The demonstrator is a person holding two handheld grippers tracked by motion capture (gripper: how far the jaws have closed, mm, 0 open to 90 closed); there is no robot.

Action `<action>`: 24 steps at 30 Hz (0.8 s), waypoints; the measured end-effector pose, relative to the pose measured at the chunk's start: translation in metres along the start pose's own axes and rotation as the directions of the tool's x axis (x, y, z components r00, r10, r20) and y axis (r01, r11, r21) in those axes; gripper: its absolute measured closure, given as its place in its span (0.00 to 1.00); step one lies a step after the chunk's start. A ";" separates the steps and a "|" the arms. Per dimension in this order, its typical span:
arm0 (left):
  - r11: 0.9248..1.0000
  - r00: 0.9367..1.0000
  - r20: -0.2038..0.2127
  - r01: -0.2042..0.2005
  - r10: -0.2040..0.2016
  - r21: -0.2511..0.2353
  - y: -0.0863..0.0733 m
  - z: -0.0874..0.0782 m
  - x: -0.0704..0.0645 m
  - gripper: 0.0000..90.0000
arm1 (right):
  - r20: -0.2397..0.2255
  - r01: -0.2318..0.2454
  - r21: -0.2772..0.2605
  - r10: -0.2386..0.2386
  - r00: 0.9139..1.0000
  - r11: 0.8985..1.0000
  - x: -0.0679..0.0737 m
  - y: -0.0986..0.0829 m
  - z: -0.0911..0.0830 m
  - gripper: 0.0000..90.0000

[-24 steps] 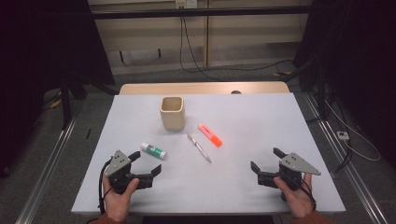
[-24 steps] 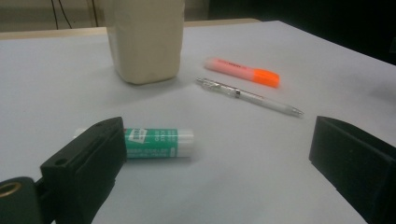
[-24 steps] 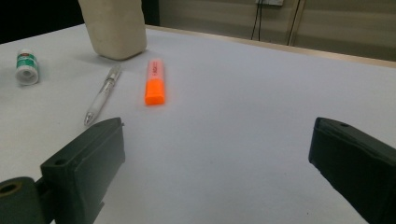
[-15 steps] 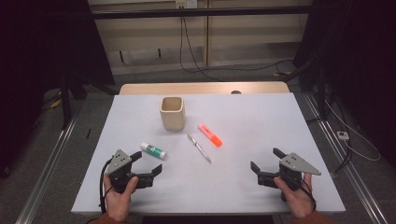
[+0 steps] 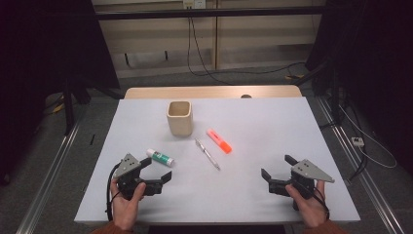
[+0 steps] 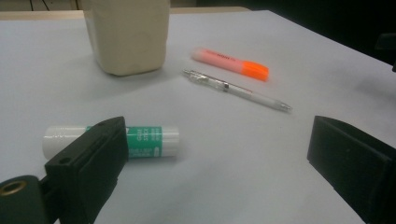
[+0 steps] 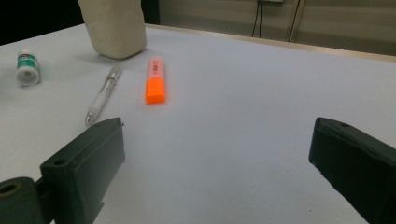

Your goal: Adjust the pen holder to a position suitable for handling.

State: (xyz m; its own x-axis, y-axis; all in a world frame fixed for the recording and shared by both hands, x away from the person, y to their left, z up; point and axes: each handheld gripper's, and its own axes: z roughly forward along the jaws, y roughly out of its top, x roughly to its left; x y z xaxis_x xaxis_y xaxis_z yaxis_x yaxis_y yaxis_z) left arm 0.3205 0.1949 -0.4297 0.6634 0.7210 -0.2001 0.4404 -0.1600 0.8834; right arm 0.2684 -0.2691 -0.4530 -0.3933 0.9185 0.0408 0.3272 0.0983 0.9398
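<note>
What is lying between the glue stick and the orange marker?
A clear pen lies between the glue stick and the orange marker, apart from both. The high view shows it.

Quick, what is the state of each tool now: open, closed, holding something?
Left tool: open, holding nothing; the glue stick lies just beyond it.
Right tool: open, holding nothing, over the bare table.

Two black handheld grippers are seen low in the high view, left gripper (image 5: 157,174) at lower left, right gripper (image 5: 275,170) at lower right. Each is topped by a grey three-cornered plate, and a black cable is looped off each one. Blocky matte-black jaws with small screw holes. Rust-orange sleeves are worn.
</note>
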 end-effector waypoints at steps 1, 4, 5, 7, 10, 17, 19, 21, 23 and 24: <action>1.000 1.000 0.003 0.001 -0.001 0.002 0.001 0.000 0.001 0.07 | -0.004 0.001 0.001 -0.001 1.000 1.000 0.000 0.000 0.000 0.03; 1.000 1.000 -0.002 -0.012 0.012 -0.005 0.007 -0.001 0.003 0.07 | -0.007 0.002 0.003 -0.002 1.000 1.000 0.001 0.000 0.000 0.03; 1.000 1.000 -0.002 -0.021 0.021 -0.007 0.008 0.000 0.004 0.07 | -0.006 0.001 0.002 -0.001 1.000 1.000 0.001 0.000 0.000 0.03; 1.000 1.000 -0.002 -0.028 0.028 -0.013 0.012 0.001 0.005 0.07 | -0.003 0.000 0.001 0.000 1.000 1.000 0.000 0.000 0.000 0.03; 0.999 0.999 -0.004 -0.040 0.040 -0.018 0.017 0.002 0.007 0.07 | 0.001 0.000 -0.001 0.000 1.000 1.000 0.000 0.000 0.000 0.03; 1.000 0.999 0.032 -0.022 0.022 -0.017 0.031 0.000 0.009 0.08 | -0.004 0.011 0.002 -0.011 1.000 1.000 0.002 0.000 0.000 0.03; 0.999 0.998 0.037 -0.044 0.045 -0.017 0.038 0.001 0.007 0.08 | -0.001 0.006 0.000 -0.006 1.000 1.000 0.002 0.000 -0.001 0.03; 0.999 0.998 0.040 -0.044 0.045 -0.024 0.045 0.002 0.007 0.08 | 0.001 0.005 0.000 -0.005 1.000 1.000 0.001 0.000 0.000 0.03; 0.999 0.998 0.057 -0.035 0.036 -0.019 0.050 0.006 0.007 0.08 | 0.000 0.003 0.001 -0.003 1.000 1.000 0.001 0.000 0.000 0.03; 0.999 0.997 0.057 -0.053 0.053 -0.008 0.053 0.007 0.007 0.08 | 0.000 0.002 0.001 -0.002 1.000 1.000 0.001 0.000 0.000 0.03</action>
State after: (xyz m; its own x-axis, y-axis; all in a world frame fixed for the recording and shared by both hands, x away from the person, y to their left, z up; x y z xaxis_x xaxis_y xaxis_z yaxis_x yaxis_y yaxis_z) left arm 0.3532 0.1866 -0.3874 0.7191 0.6721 -0.1766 0.4000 -0.1925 0.8961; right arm 0.2675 -0.2681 -0.4530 -0.3944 0.9181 0.0386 0.3271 0.1010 0.9396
